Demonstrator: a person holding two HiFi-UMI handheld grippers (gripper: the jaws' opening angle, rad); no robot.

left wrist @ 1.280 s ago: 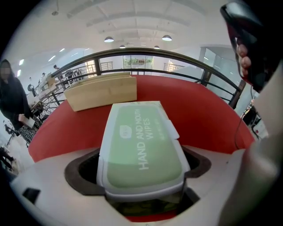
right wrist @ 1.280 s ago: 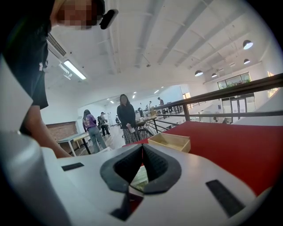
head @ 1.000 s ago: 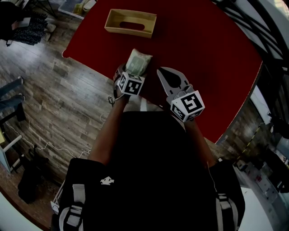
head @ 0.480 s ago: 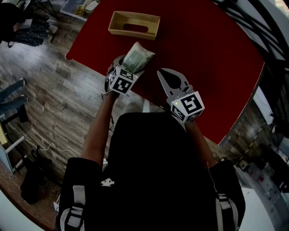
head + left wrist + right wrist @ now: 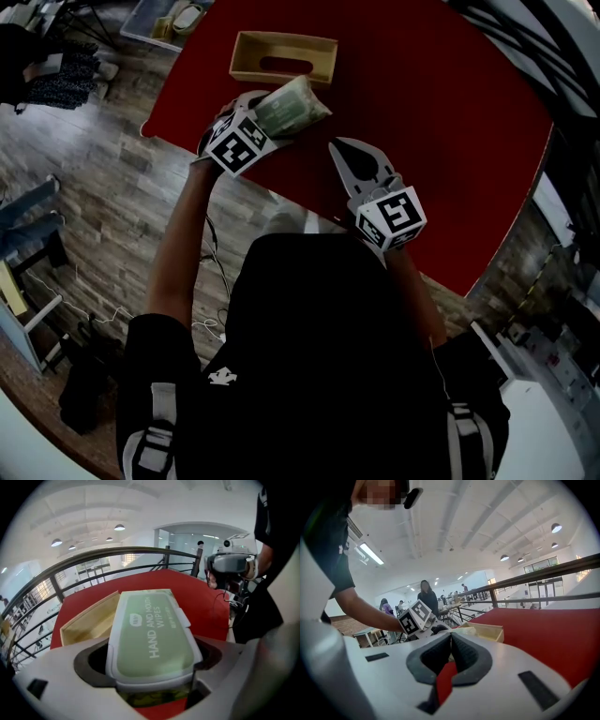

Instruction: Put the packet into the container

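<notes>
A green packet of hand and mouth wipes (image 5: 295, 105) hangs above the red table, just short of the wooden container's near wall. My left gripper (image 5: 277, 114) is shut on the packet's near end. In the left gripper view the packet (image 5: 152, 634) fills the space between the jaws of the left gripper (image 5: 154, 670), and the open-topped container (image 5: 86, 620) lies beyond it to the left. The container (image 5: 281, 56) sits near the table's far edge and looks empty. My right gripper (image 5: 338, 148) rests lower right over the table, shut on nothing; its jaws meet in the right gripper (image 5: 451, 641) view.
The red table (image 5: 441, 122) ends in a near edge close to my body and a left edge over the wooden floor (image 5: 103, 206). A black railing (image 5: 530, 56) runs along the right. A clear bin (image 5: 173, 17) stands on the floor beyond the table's far left corner.
My left gripper has carried the packet up off the table and forward-left, close to the container. The right gripper has stayed where it was.
</notes>
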